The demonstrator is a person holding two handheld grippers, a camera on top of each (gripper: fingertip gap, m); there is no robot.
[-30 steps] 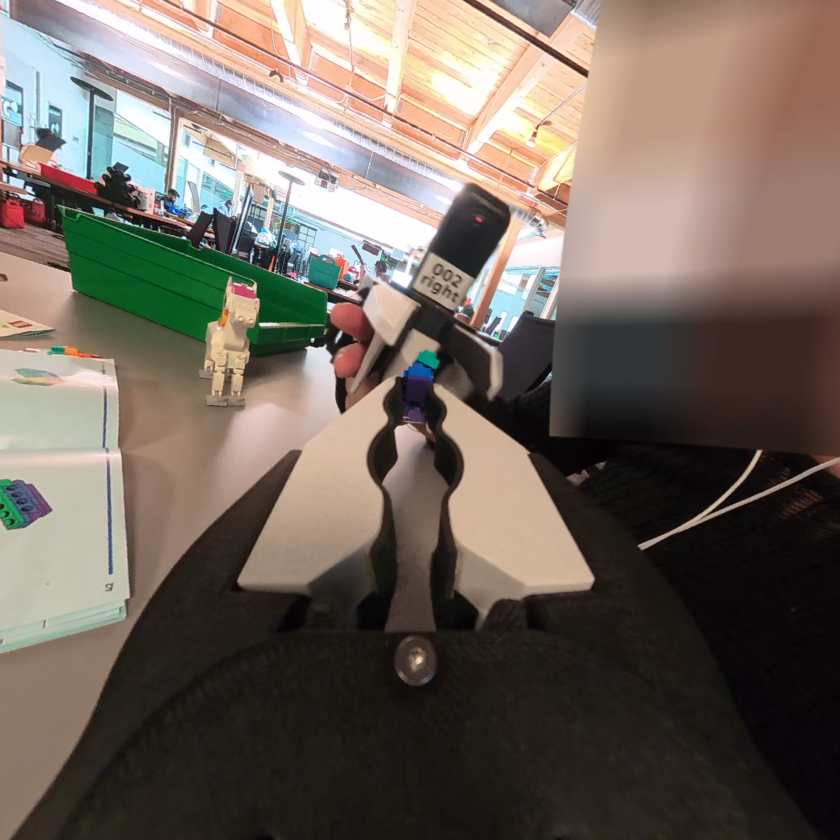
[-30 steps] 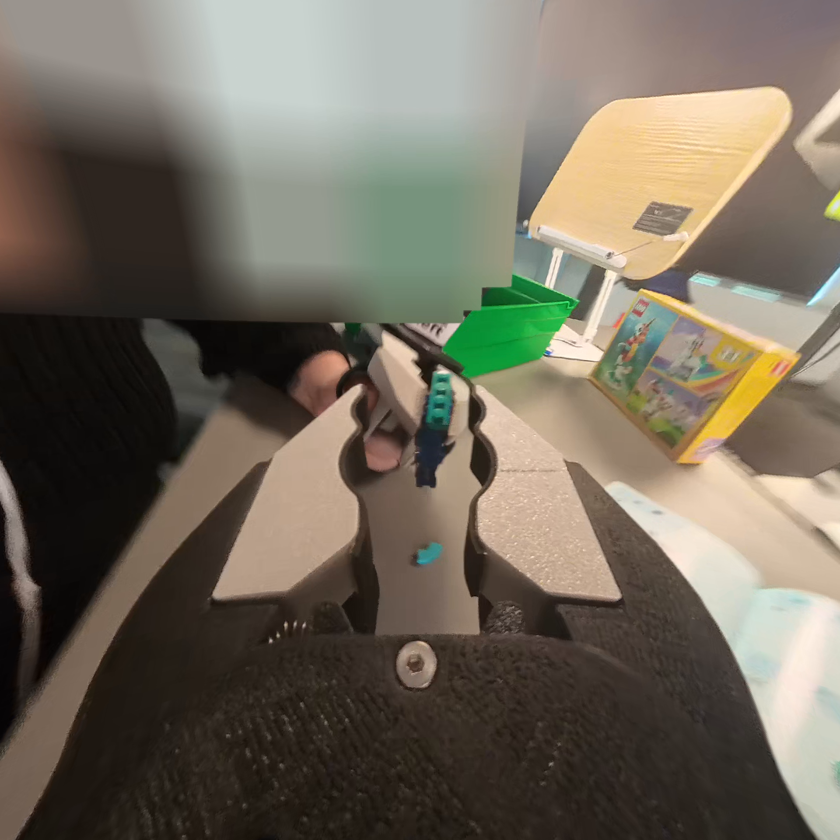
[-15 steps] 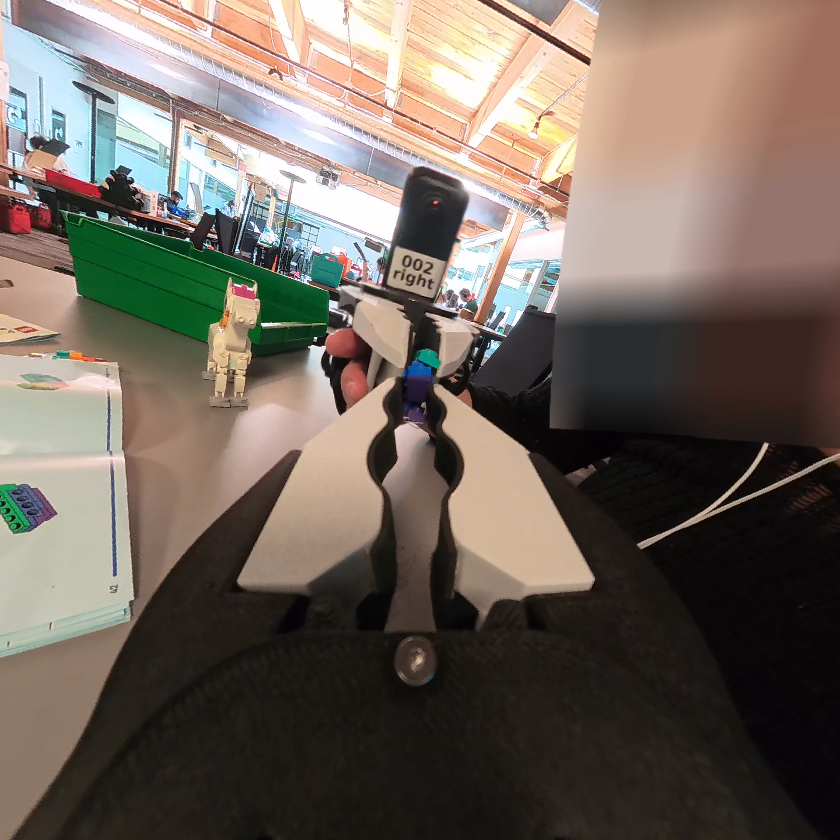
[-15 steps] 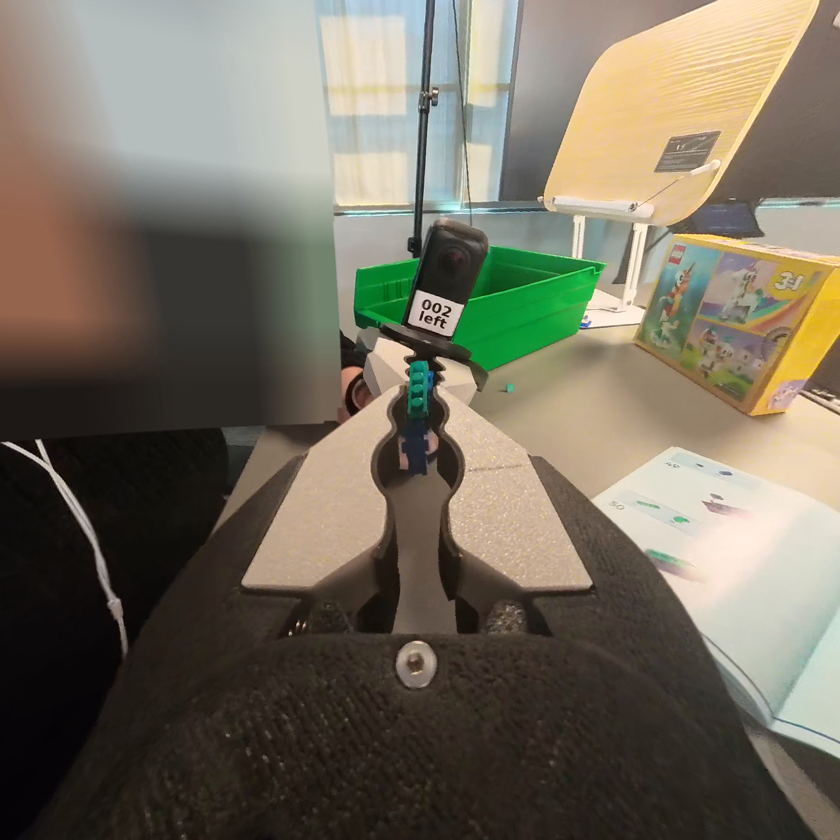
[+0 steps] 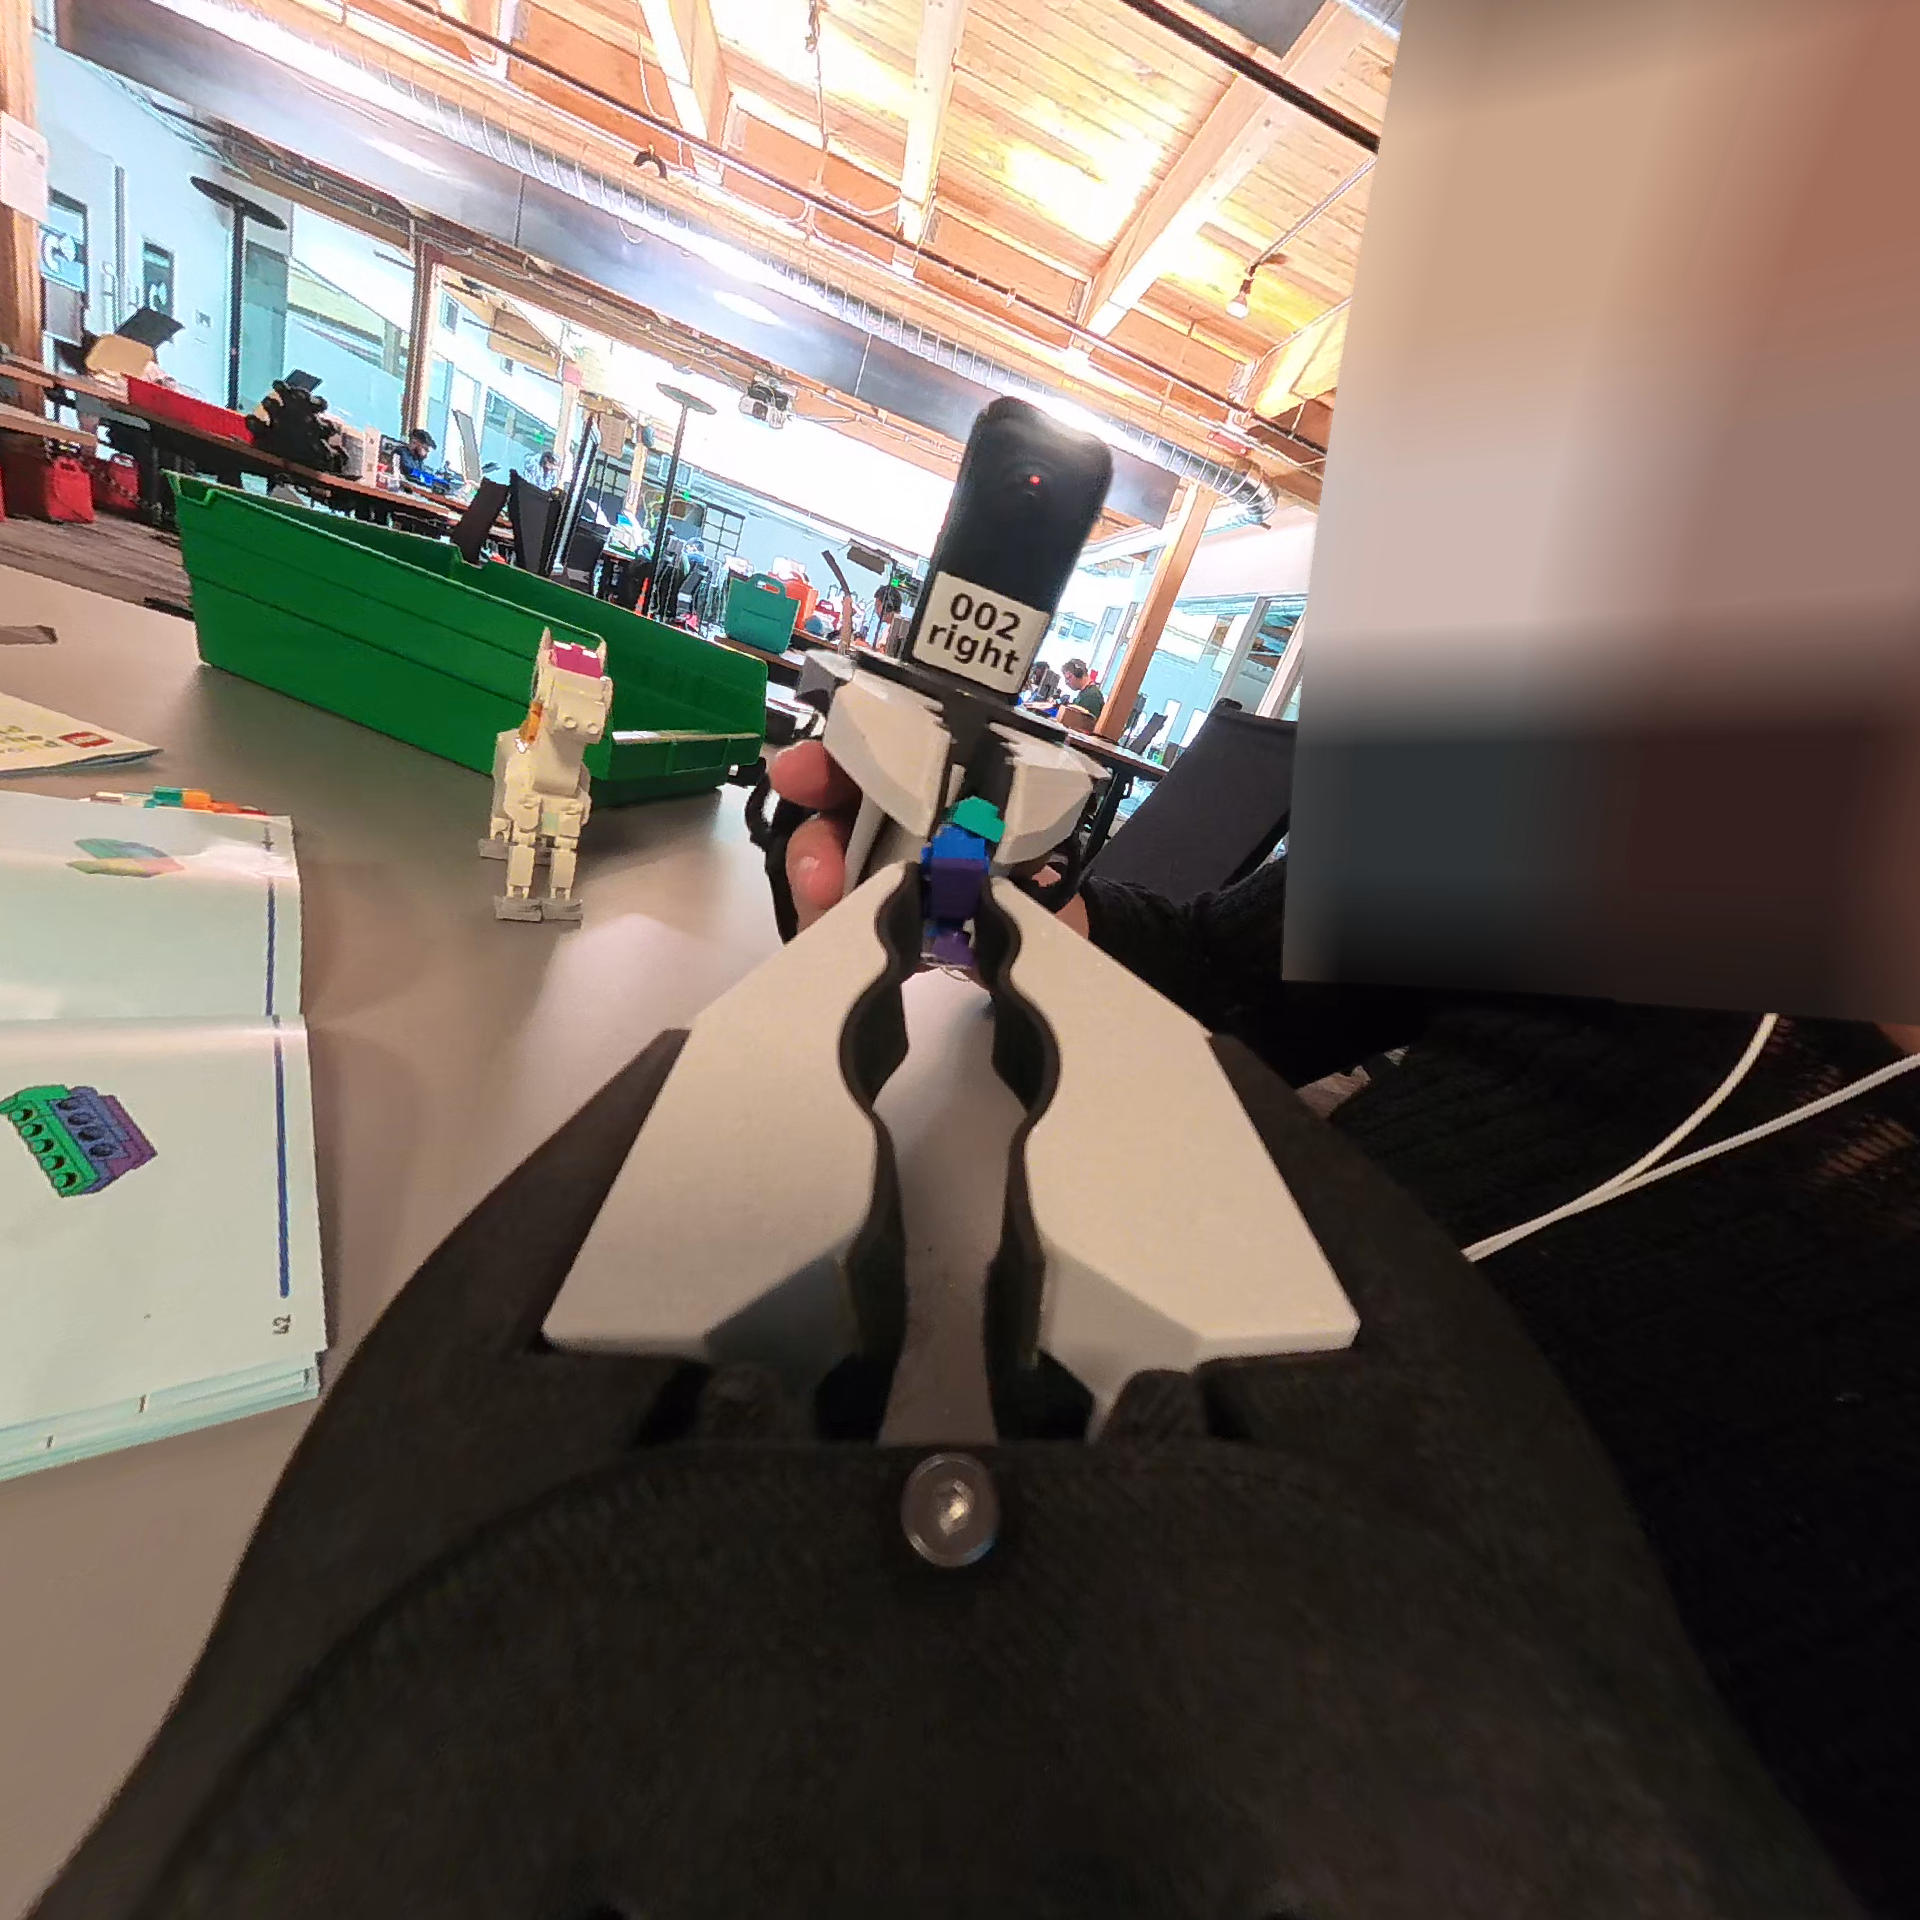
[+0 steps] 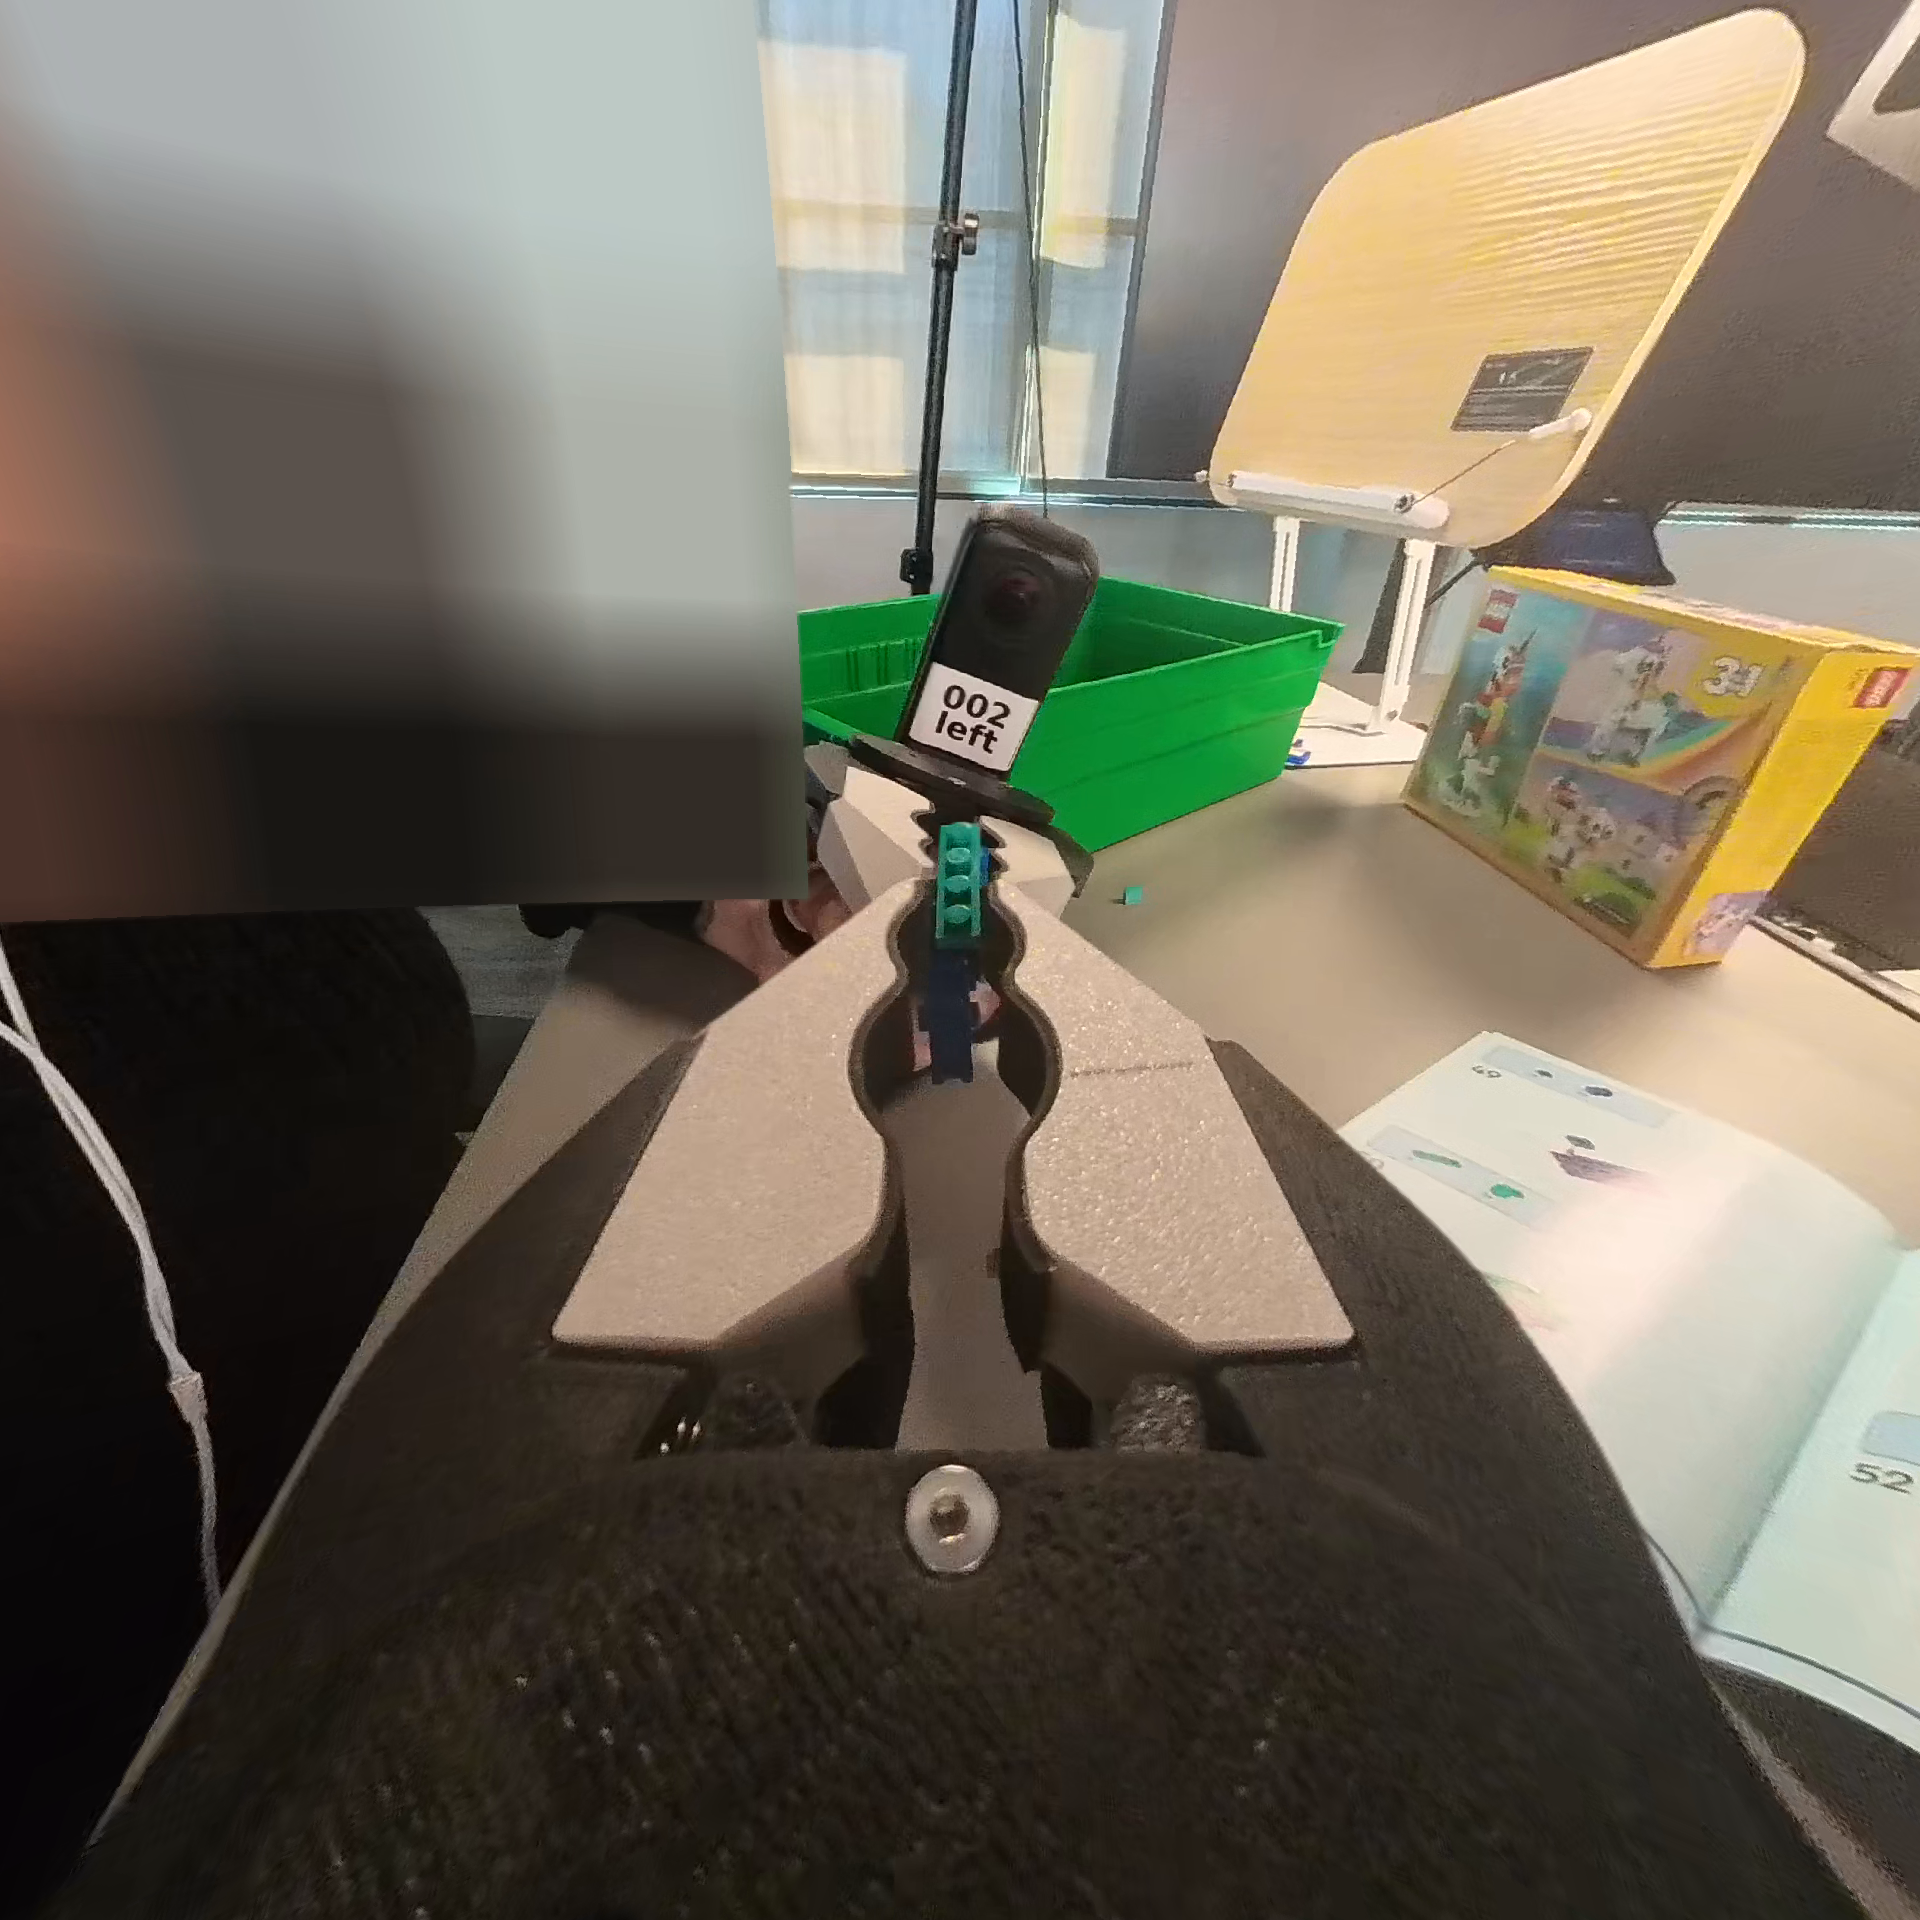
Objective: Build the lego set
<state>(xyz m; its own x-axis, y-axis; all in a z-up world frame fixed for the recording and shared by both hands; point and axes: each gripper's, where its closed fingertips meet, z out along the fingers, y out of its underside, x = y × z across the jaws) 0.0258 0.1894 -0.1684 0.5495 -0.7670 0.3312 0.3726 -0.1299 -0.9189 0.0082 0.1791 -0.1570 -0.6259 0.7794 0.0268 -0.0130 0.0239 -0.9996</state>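
A small brick stack, teal on top, blue and purple below (image 5: 951,868), is held in the air between both grippers, which face each other tip to tip. My left gripper (image 5: 954,885) is shut on its blue and purple part. My right gripper (image 6: 958,899) is shut on the teal plate (image 6: 958,883), with the blue part (image 6: 951,1013) hanging between its fingers. The right gripper's white fingers (image 5: 904,769) and a hand show behind the stack in the left wrist view. The left gripper (image 6: 951,831) shows behind the stack in the right wrist view.
A white brick unicorn (image 5: 545,769) stands on the grey table by a green bin (image 5: 416,634). An open instruction booklet (image 5: 135,1143) lies left, with loose bricks (image 5: 177,798) beyond. The yellow set box (image 6: 1642,769), a loose teal piece (image 6: 1132,894) and a wooden board stand (image 6: 1507,260) are right.
My right gripper has gone from open around the stack to shut on it, and has tilted upright to face the left gripper. The left gripper has kept its hold.
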